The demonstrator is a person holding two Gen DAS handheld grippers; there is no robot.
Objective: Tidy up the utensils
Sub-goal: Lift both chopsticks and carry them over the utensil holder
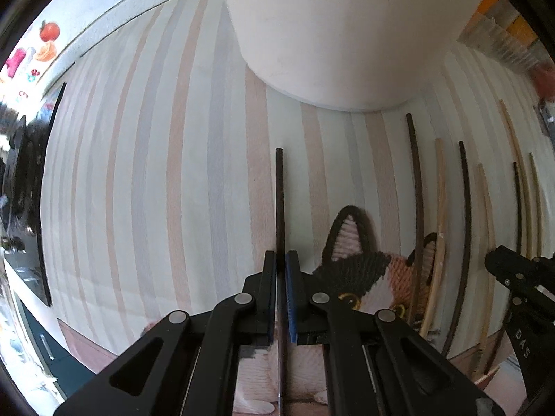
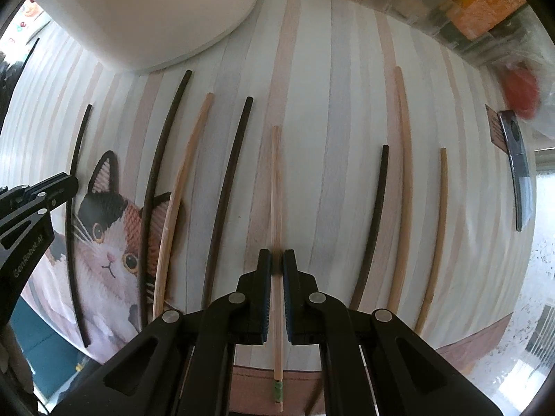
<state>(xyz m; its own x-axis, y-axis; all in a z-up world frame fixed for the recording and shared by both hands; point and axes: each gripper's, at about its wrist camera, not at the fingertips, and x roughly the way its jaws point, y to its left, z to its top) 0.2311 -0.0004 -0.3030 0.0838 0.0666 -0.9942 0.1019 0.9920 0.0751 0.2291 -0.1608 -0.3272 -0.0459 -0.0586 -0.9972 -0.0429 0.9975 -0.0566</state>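
Several loose chopsticks, some dark and some light wood, lie on a striped tablecloth. My left gripper (image 1: 281, 258) is shut on a dark chopstick (image 1: 279, 201), which runs straight forward between its fingers; the same gripper (image 2: 74, 182) and chopstick (image 2: 74, 215) show at the left of the right wrist view. My right gripper (image 2: 276, 256) is shut on a light wooden chopstick (image 2: 276, 187) with a green band near its rear end. The right gripper also shows at the right edge of the left wrist view (image 1: 489, 260).
A large white cylindrical container (image 1: 329, 34) stands ahead, also seen in the right wrist view (image 2: 156, 10). A cat-face mat (image 2: 111, 235) lies under the chopsticks at the left. Orange boxes and clear packaging (image 2: 478, 7) stand at the far right, with a dark flat tool (image 2: 518, 170) nearby.
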